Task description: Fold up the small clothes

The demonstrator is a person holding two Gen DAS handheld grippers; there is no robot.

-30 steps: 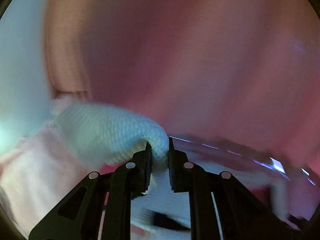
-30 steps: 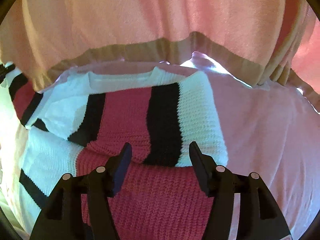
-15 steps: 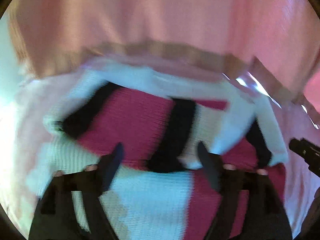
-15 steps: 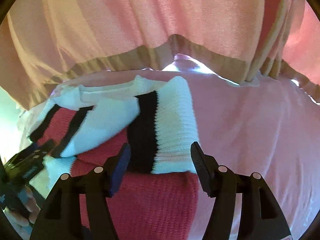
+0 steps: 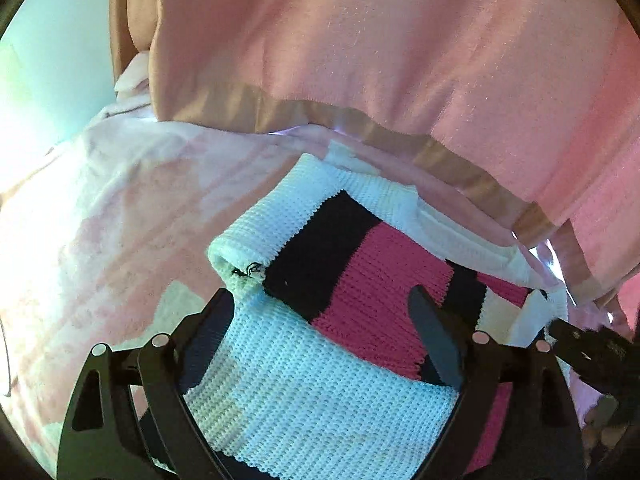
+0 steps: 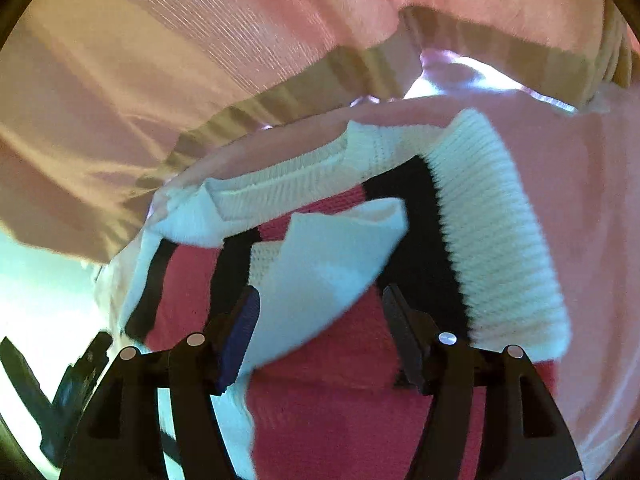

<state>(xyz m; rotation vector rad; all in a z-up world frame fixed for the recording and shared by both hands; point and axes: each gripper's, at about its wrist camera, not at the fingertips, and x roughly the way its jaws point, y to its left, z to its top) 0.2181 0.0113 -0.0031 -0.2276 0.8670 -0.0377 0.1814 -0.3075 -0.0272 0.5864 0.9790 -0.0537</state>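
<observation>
Left gripper (image 5: 324,312) jaws opening over the sweater (image 5: 360,264), empty; right gripper (image 6: 320,312) jaws half-open, straddling its folded-in sleeve (image 6: 320,256), gripping nothing

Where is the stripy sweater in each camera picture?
Left wrist view: the sweater fills the lower middle, running under the open left gripper.
Right wrist view: the sweater spreads across the middle and bottom, under the open right gripper.
Shared landmark: the pink curtain's tan hem just above it.

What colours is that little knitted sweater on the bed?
The sweater is knitted in blocks of white, black and deep pink; the left wrist view shows it best.
</observation>
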